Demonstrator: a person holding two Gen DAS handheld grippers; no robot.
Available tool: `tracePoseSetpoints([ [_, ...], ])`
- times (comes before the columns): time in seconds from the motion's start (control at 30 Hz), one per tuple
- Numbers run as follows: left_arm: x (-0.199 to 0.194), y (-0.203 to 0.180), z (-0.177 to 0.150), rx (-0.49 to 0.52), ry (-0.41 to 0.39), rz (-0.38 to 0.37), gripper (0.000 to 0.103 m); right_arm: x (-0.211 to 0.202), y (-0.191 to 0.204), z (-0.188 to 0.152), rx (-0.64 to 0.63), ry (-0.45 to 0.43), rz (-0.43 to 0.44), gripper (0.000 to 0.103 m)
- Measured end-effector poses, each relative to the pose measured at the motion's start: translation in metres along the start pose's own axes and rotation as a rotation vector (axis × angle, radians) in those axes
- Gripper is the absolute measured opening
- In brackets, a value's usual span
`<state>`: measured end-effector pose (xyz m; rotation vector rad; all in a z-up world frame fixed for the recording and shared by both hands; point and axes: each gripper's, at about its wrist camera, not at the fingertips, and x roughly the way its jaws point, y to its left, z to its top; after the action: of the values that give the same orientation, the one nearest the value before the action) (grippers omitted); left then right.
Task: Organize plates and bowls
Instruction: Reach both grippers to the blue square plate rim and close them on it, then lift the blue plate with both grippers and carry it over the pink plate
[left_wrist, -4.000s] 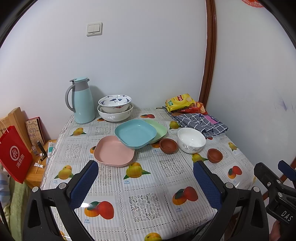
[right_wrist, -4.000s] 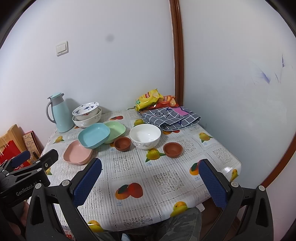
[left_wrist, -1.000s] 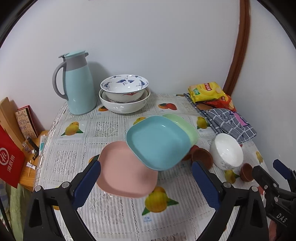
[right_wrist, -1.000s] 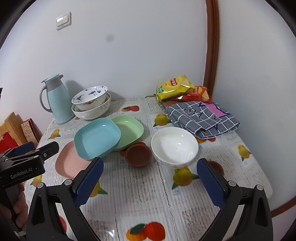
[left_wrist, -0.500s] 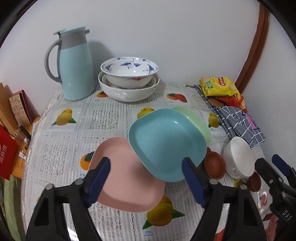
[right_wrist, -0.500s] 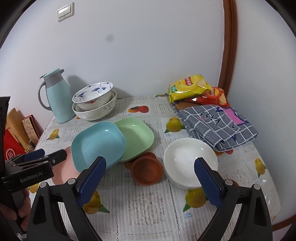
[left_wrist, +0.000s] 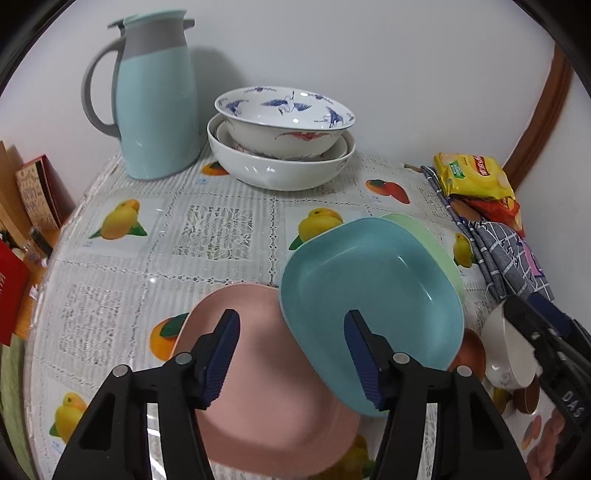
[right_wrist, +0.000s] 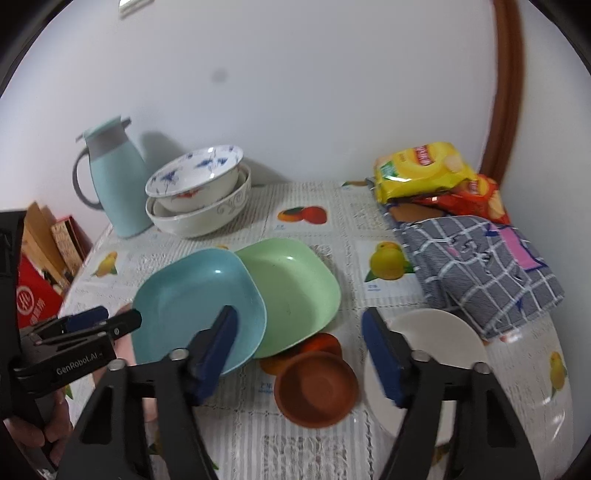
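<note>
Fruit-print worktop (left_wrist: 207, 236), corner wall. Our left tool (left_wrist: 291, 354) open, straddling overlapped pink plate (left_wrist: 266, 398) and blue plate (left_wrist: 373, 291); right tool (right_wrist: 299, 354) open above brown bowl (right_wrist: 316, 387). Risk: closing pinches both rims, dragging blue plate off the green plate (right_wrist: 295, 280).

"GenRobot.AI" in white on the black body of the left gripper (right_wrist: 83, 326), "DAS" on the right gripper (left_wrist: 543, 332), yellow snack bag (right_wrist: 421, 170) at the table's far right corner, brand lettering unreadable
</note>
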<state>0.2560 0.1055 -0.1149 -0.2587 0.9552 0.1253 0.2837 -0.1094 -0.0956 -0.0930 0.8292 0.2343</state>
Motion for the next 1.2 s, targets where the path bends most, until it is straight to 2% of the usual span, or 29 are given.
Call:
tracePoseSetpoints([
  [0.3,0.025,0.004,0.002,-0.04,0.036,-0.014,0.055,0.045,0.011,0.008,-0.08,0.044,0.027,0.063],
  [0.37,0.027,0.005,0.001,-0.058,0.041,-0.038,0.05,0.055,0.014,0.009,-0.091,0.059,0.043,0.062],
  [0.5,0.032,0.006,0.002,-0.065,0.049,-0.05,0.046,0.075,0.019,0.012,-0.111,0.09,0.086,0.055],
  [0.57,0.035,0.006,0.002,-0.07,0.051,-0.054,0.042,0.082,0.024,0.014,-0.127,0.102,0.092,0.048],
  [0.67,0.04,0.005,0.002,-0.066,0.065,-0.037,0.036,0.091,0.03,0.014,-0.155,0.125,0.101,0.032],
  [0.7,0.042,0.004,0.002,-0.062,0.064,-0.033,0.035,0.093,0.032,0.013,-0.16,0.133,0.099,0.018],
  [0.73,0.042,0.003,0.002,-0.059,0.059,-0.039,0.03,0.094,0.031,0.013,-0.156,0.137,0.097,0.014],
  [0.77,0.042,0.002,0.002,-0.055,0.055,-0.047,0.024,0.096,0.031,0.011,-0.146,0.148,0.102,0.014],
  [0.87,0.039,0.0,0.003,-0.053,0.044,-0.046,0.018,0.096,0.029,0.008,-0.138,0.154,0.099,0.013],
  [1.2,0.007,0.0,-0.001,-0.053,0.004,-0.087,0.015,0.061,0.025,0.0,-0.095,0.132,0.101,0.012],
])
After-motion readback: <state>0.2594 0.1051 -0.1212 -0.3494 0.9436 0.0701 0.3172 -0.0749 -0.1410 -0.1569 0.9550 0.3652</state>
